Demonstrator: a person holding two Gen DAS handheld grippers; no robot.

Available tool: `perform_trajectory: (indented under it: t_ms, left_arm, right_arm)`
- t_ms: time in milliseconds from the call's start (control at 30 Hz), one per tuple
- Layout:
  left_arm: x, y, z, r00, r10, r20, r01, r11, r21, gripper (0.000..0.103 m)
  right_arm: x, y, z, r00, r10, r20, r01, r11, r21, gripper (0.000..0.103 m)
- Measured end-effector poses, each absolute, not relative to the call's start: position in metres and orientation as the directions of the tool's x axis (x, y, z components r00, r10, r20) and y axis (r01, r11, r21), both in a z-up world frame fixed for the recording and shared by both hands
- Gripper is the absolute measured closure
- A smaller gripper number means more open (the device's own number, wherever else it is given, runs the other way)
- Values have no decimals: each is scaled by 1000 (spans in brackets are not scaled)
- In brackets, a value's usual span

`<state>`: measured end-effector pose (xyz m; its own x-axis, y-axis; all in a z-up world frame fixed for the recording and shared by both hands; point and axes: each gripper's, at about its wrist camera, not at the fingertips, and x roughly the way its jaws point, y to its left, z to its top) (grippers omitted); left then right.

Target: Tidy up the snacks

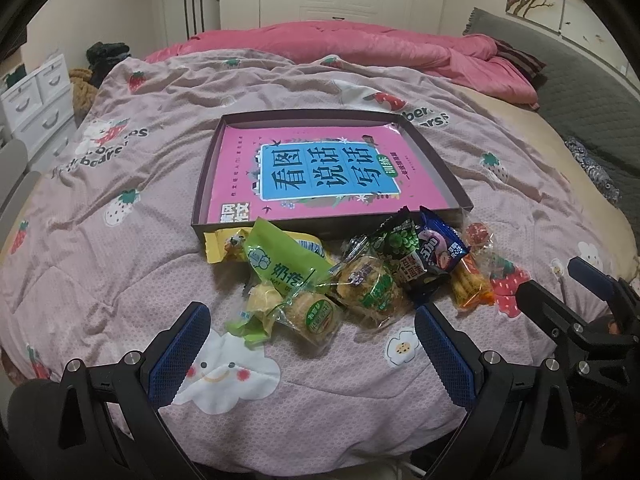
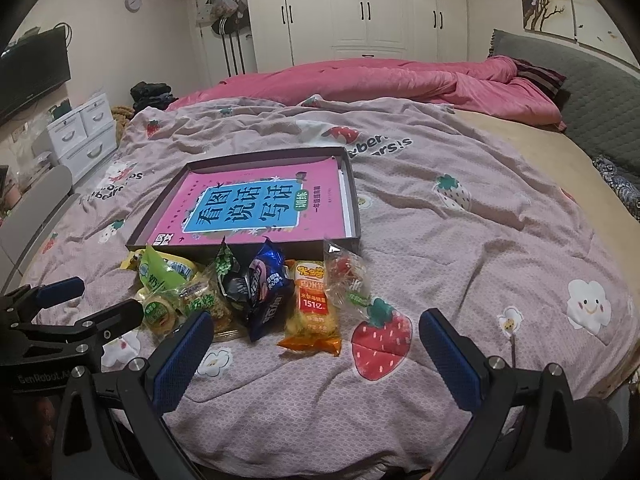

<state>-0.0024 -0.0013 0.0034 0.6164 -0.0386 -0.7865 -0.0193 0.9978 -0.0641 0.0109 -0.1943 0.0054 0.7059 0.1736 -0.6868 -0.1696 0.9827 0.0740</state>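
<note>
Left wrist view: left gripper [image 1: 308,354], fingers apart and empty, should descend squarely over the clear-wrapped round biscuit packet [image 1: 316,314], then lift it into the shallow dark cardboard tray [image 1: 200,196].

The pink book [image 1: 320,172] hides the shallow box's [image 1: 448,168] floor.

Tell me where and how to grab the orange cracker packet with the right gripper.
Take the orange cracker packet across its width near the middle, coming down from above with the open right gripper. It lies flat on the quilt with its long axis pointing away, and its near end and right edge look clear, while the dark blue packet crowds its left.
</note>
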Motion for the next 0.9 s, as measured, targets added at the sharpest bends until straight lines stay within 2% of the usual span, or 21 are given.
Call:
perform_trajectory:
  t_ms: [900]
  left_arm:
    - [-4,-1,6,623,-41,-781,-16,998,-65,1]
  right_arm:
    - [14,-197,2,696,177,-696,-166,983,85,0]
